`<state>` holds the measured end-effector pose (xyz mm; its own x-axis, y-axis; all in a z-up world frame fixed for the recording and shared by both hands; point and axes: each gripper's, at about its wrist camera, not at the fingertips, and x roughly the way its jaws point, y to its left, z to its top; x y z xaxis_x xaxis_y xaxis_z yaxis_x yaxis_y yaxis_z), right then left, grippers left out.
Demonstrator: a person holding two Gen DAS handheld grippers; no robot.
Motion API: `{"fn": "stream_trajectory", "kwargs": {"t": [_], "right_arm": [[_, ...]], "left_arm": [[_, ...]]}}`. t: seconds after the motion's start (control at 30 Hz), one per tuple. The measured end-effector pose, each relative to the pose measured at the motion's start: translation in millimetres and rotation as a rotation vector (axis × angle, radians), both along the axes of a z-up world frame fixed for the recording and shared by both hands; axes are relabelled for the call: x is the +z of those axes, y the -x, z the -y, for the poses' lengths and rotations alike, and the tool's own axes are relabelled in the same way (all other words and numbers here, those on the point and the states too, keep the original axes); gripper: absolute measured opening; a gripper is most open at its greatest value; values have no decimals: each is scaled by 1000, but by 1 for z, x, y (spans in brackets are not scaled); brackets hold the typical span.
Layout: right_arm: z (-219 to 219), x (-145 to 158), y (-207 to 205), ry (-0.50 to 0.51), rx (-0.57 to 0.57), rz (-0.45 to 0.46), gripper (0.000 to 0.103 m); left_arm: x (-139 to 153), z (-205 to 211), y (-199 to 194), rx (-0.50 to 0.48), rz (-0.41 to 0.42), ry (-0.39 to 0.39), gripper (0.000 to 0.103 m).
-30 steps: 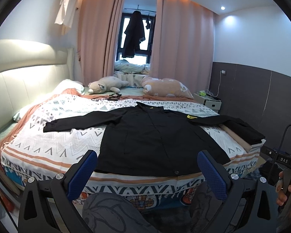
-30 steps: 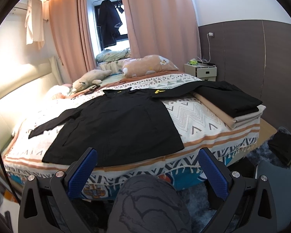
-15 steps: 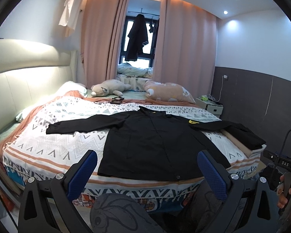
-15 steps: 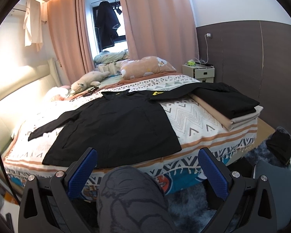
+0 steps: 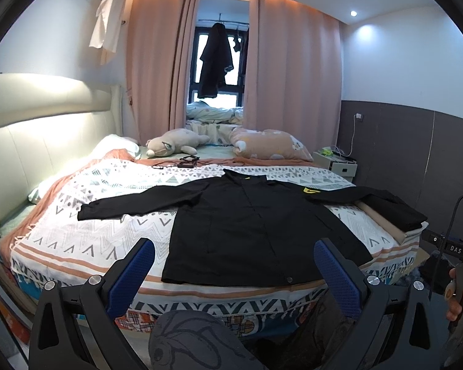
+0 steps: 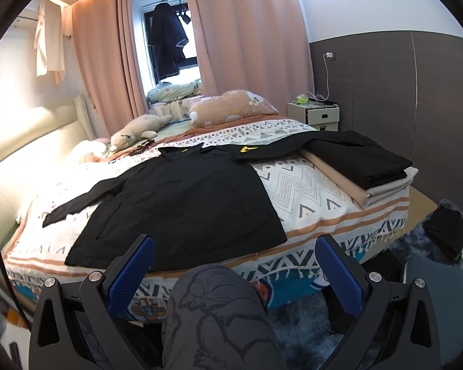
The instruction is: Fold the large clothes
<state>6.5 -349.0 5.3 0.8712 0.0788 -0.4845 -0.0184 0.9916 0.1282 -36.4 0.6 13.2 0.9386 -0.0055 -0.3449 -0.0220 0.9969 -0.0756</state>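
A large black jacket (image 5: 256, 228) lies flat on the bed, sleeves spread to both sides, a yellow patch near its right shoulder. It also shows in the right wrist view (image 6: 185, 203). My left gripper (image 5: 234, 265) is open and empty, held off the bed's near edge above the person's knee. My right gripper (image 6: 234, 262) is open and empty, also short of the bed's edge. The jacket's right sleeve runs toward a stack of folded clothes (image 6: 361, 166).
The bed (image 5: 86, 240) has a patterned cover, a padded headboard at left, and a plush toy (image 5: 173, 146) and pillow (image 5: 268, 146) at the far end. A white nightstand (image 6: 314, 115) stands at right. A dark bag (image 6: 447, 231) lies on the blue rug.
Both grippers have tilted up and drawn back a little, so the bed sits lower in view. The jacket has not moved. Both stay open.
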Motion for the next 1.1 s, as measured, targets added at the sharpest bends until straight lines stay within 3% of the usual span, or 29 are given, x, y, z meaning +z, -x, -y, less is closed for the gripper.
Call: {"fn": "stream_trajectory", "kwargs": {"t": [0.8, 1.1], "right_arm": [[-5, 5, -8, -10, -11, 9, 103], [-35, 31, -48, -1, 43, 48, 103]], "left_arm": [[-1, -10, -10, -33, -6, 6, 103], [-2, -24, -37, -3, -33, 30, 103]]}}
